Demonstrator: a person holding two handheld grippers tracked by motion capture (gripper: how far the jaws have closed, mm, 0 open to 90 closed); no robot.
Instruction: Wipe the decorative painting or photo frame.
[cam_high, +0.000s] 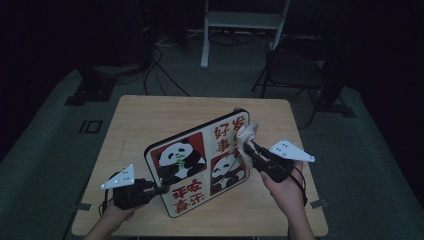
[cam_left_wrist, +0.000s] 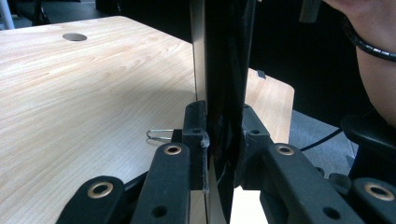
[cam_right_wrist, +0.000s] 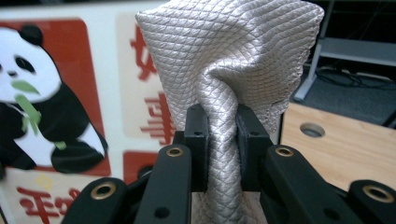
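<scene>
A square panel (cam_high: 200, 162) printed with pandas and red characters stands tilted on its lower edge on the wooden table (cam_high: 145, 117). My left gripper (cam_high: 162, 189) is shut on the panel's lower left edge; in the left gripper view the panel's thin dark edge (cam_left_wrist: 224, 84) rises from between the jaws. My right gripper (cam_high: 248, 148) is shut on a bunched pale grey cloth (cam_high: 246, 134), which rests against the panel's upper right face. In the right gripper view the woven cloth (cam_right_wrist: 224, 65) fans out above the jaws, in front of the panda picture (cam_right_wrist: 42, 107).
A small wire paper clip (cam_left_wrist: 159, 136) lies on the table beside the left jaws. The tabletop has round cable holes (cam_left_wrist: 74, 36) (cam_right_wrist: 312, 129). Beyond the table are a dark chair (cam_high: 295, 70), a white stand (cam_high: 240, 25) and floor cables.
</scene>
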